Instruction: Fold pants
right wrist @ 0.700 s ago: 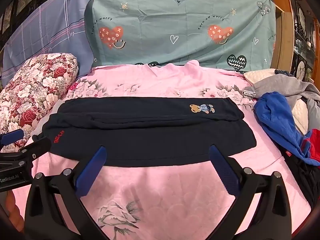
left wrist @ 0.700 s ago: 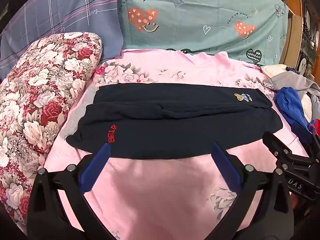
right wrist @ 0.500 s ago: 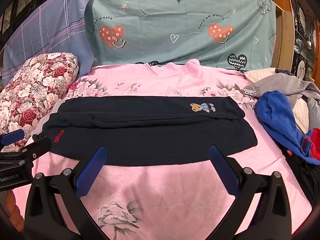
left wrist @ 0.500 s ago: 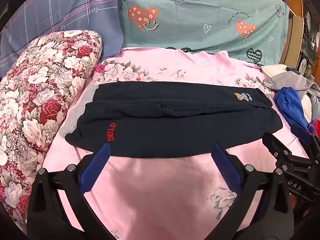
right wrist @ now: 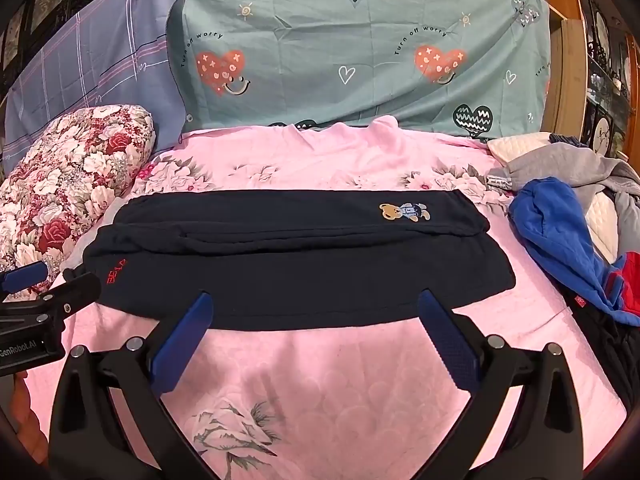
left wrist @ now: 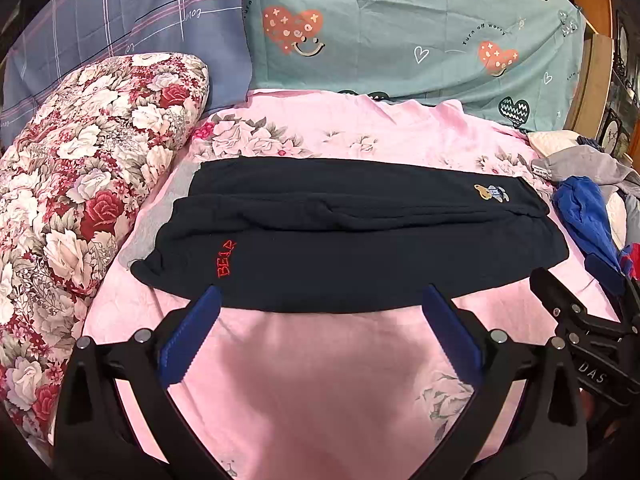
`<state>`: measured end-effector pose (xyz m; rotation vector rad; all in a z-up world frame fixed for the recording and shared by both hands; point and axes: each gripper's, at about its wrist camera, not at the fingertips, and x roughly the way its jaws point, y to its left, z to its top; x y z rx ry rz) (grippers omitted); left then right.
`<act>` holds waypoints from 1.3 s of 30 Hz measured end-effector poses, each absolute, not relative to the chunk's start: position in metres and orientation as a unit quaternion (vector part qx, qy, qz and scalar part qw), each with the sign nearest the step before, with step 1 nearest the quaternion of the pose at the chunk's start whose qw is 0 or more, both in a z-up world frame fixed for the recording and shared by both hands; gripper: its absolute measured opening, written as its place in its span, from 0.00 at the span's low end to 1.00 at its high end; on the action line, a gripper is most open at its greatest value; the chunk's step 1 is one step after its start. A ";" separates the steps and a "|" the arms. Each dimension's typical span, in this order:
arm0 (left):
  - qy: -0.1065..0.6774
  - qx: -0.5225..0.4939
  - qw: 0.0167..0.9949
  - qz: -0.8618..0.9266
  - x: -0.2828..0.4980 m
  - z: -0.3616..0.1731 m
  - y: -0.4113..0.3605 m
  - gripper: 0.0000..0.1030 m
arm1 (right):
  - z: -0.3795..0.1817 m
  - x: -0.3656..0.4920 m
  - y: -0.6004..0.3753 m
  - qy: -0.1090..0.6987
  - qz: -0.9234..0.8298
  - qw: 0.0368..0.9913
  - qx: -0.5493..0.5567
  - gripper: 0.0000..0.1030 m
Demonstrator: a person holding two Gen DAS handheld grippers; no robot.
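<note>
Dark navy pants [left wrist: 348, 240] lie flat across the pink floral bedspread [left wrist: 320, 380], folded lengthwise, with red "BEAR" lettering at the left end and a small bear patch at the right. They also show in the right wrist view [right wrist: 296, 268]. My left gripper [left wrist: 320, 300] is open and empty, hovering just in front of the pants' near edge. My right gripper [right wrist: 314, 308] is open and empty, also at the near edge. Each gripper shows at the edge of the other's view.
A red and white floral pillow [left wrist: 80, 208] lies at the left. A pile of grey and blue clothes [right wrist: 568, 232] sits at the right edge of the bed. Teal heart-print and blue plaid sheets [right wrist: 360, 48] hang behind.
Both views have shifted only slightly; the pants sit a touch lower and nearer in the left wrist view. Both grippers stay open and empty.
</note>
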<state>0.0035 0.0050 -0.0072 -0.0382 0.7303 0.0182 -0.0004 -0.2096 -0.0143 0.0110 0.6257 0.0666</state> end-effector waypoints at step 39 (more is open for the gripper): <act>0.363 -0.025 0.932 0.012 0.002 -0.014 0.010 0.98 | -0.019 0.000 -0.207 0.310 0.036 0.950 0.005 0.99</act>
